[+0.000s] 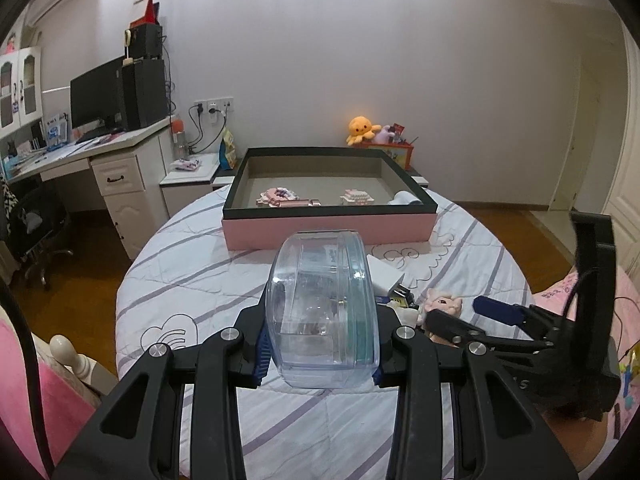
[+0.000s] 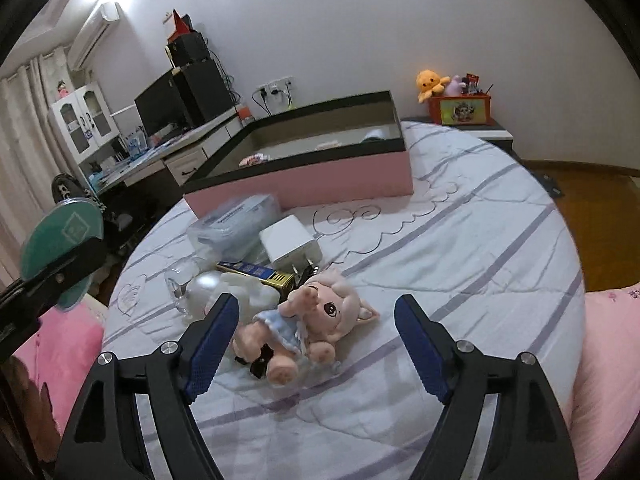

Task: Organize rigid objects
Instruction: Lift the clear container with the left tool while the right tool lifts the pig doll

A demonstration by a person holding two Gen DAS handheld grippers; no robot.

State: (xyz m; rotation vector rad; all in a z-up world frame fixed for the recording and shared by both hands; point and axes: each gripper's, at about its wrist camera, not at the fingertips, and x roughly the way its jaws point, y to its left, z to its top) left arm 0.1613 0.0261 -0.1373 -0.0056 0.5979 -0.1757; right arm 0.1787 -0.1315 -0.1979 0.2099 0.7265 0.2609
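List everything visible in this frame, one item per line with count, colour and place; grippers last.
clear container: one, transparent with a green end, held above the bed
storage box: one, pink walls, black rim, far side of the bed
block models: two, pinkish, inside the box
doll: one, pink with a blue dress, lying on the bed
white charger: one, on the bed behind the doll
wipes pack: one, bluish, beside the box
gold-and-blue carton: one, behind the doll
bed: one, white with purple stripes
left gripper: fingers shut on the container
right gripper: fingers open, just above the doll
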